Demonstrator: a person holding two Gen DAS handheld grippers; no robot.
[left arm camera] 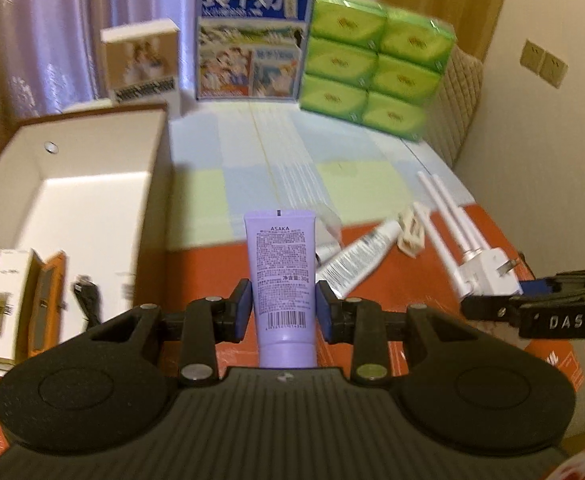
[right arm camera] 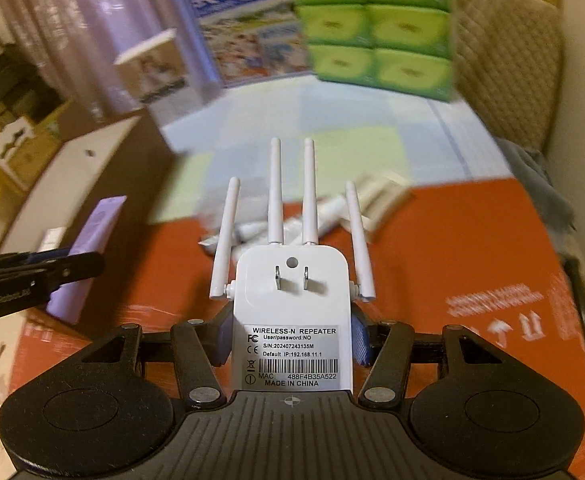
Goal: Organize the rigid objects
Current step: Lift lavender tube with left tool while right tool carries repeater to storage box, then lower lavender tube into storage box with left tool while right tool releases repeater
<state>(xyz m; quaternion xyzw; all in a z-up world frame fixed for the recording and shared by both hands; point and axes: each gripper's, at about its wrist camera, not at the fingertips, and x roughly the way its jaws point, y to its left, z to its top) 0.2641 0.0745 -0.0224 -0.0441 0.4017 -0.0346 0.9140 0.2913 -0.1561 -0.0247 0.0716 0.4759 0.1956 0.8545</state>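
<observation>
My left gripper (left arm camera: 283, 307) is shut on a purple cream tube (left arm camera: 282, 264), held upright above the orange surface (left arm camera: 412, 300). My right gripper (right arm camera: 291, 338) is shut on a white wireless repeater (right arm camera: 292, 300), plug pins facing the camera and several antennas pointing away. In the left wrist view the repeater (left arm camera: 488, 276) and the right gripper (left arm camera: 532, 312) show at the right. In the right wrist view the purple tube (right arm camera: 88, 252) and the left gripper (right arm camera: 32, 276) show at the left. An open white box (left arm camera: 92, 200) at the left holds a small white carton (left arm camera: 4, 304), an orange item and a black cable.
White tubes (left arm camera: 356, 260) and a cream clip (left arm camera: 410, 232) lie on the orange surface. At the back stand a small picture box (left arm camera: 144, 64), a blue milk carton box (left arm camera: 252, 36) and a green tissue pack (left arm camera: 372, 64). A quilted chair back (right arm camera: 504, 60) is at the right.
</observation>
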